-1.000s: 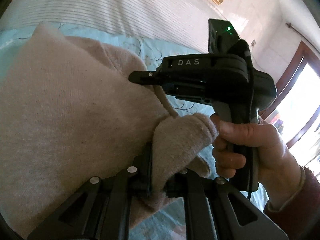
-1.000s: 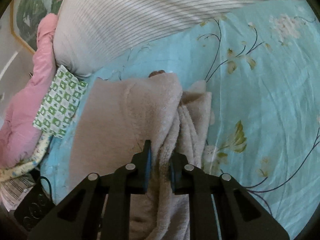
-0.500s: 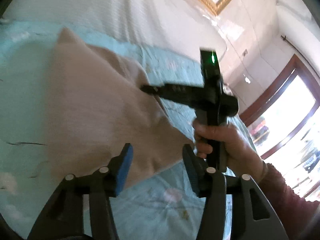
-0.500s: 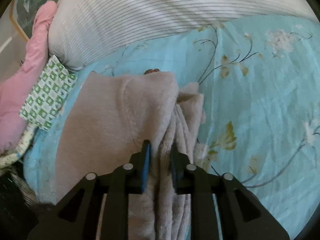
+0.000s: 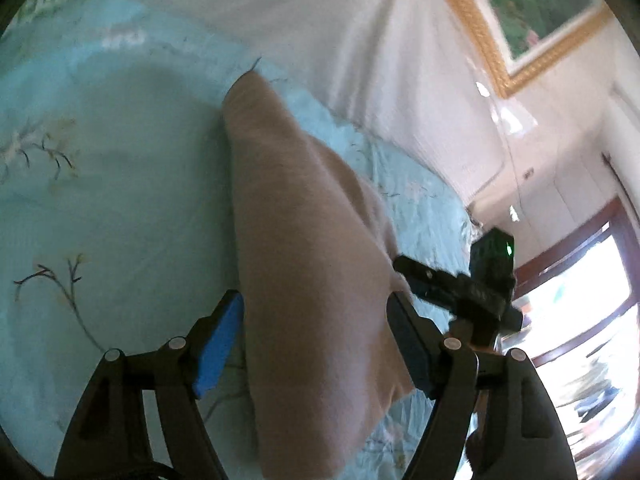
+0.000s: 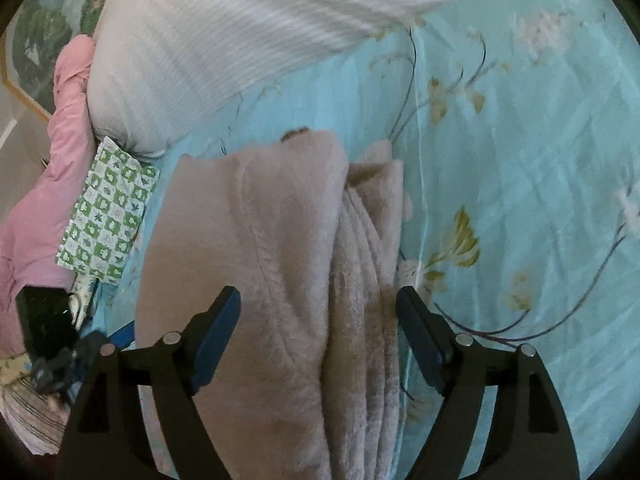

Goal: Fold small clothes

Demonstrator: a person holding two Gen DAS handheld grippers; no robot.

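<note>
Beige fleece garment; turquoise floral bedsheet; white striped pillow; pink jacket; green-white checked cloth.

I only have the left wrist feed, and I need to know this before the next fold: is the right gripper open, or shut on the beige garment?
Observer: Open. The right gripper has its jaws spread wide over the beige garment and pinches nothing.
Operator: Is the fold tidy on that side?
Observer: Not quite. Several bunched layers run along its right edge.
Operator: Anything else nearby?
Observer: A green checked cloth lies left of the garment, beside some pink fabric.
</note>
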